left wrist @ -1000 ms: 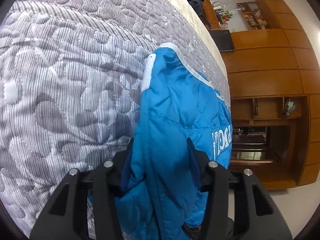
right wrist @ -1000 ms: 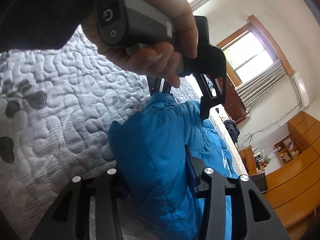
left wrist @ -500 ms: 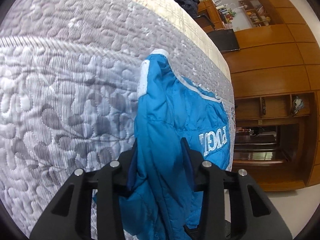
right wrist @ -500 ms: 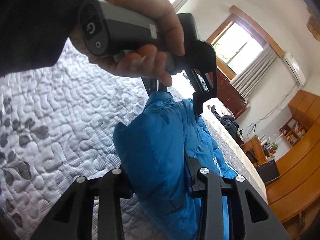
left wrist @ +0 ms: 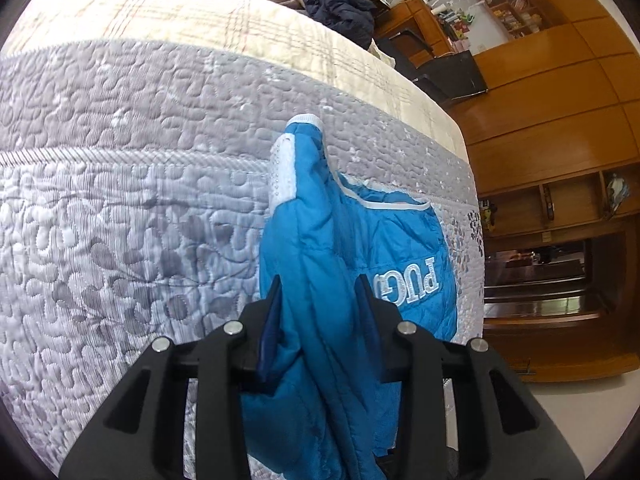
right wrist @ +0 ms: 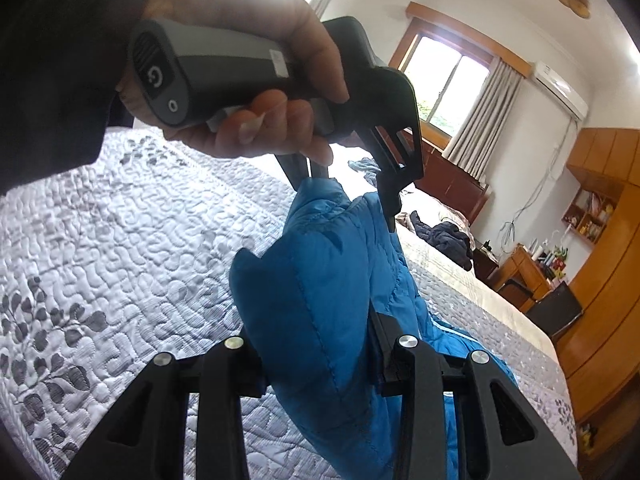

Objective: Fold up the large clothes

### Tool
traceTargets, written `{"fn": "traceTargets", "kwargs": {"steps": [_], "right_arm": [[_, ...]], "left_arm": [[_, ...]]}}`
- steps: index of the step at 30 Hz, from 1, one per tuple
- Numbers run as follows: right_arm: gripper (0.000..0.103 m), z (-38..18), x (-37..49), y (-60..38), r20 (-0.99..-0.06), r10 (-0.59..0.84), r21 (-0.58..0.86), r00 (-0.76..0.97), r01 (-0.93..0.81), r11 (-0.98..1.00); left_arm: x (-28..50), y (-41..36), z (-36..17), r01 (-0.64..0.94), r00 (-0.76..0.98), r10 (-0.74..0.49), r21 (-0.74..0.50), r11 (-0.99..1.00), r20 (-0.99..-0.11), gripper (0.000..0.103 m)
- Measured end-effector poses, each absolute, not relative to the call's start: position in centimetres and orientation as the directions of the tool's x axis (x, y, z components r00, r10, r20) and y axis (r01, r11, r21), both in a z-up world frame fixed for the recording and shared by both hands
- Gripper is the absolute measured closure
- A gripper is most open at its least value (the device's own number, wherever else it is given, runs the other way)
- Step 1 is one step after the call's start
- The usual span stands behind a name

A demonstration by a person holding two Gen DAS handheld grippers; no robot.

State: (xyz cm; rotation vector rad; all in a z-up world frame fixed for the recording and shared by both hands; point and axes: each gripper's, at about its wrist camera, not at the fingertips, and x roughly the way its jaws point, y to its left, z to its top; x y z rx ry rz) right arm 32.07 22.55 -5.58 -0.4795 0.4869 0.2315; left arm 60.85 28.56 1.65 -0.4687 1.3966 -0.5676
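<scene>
Jacket: bright blue quilted puffer jacket (left wrist: 320, 248) with white trim and white lettering, held up by one edge; its lower part trails onto the bed.
Left gripper: black two-finger left gripper (left wrist: 318, 296), jaws narrowed onto a thick bunch of the blue padding. In the right wrist view the same tool (right wrist: 352, 196) bites the fabric from above, with the person's hand (right wrist: 256, 92) wrapped round its grey handle.
Right gripper: black two-finger right gripper (right wrist: 316, 340), likewise clamped on a fold of the jacket, close beside the other grip.
Surface: grey-and-white quilted bedspread (left wrist: 120, 208) with a leaf pattern, under the jacket; a dark garment heap (left wrist: 336, 4) lies well apart at the far end of the bed.
Surroundings: wooden wall cabinets (left wrist: 560, 128) beyond the bed.
Step in hand: judging by the double pinch, the jacket is being raised to carry one portion over.
Next move calls for: both grips kept firm, moving together, then laying the lifted edge flat so the slippery padding does not bunch.
</scene>
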Motion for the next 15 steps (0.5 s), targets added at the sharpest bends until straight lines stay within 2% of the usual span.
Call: {"fn": "traceTargets", "kwargs": {"steps": [15], "right_arm": [[0.067,-3.0,31.0,17.7,-0.463,0.152,-0.250,0.873,-0.293,0.923]], "left_arm": [[59.3,24.5,5.4,0.135,0.110,-0.542,-0.528,0.839,-0.833,0.069]]}}
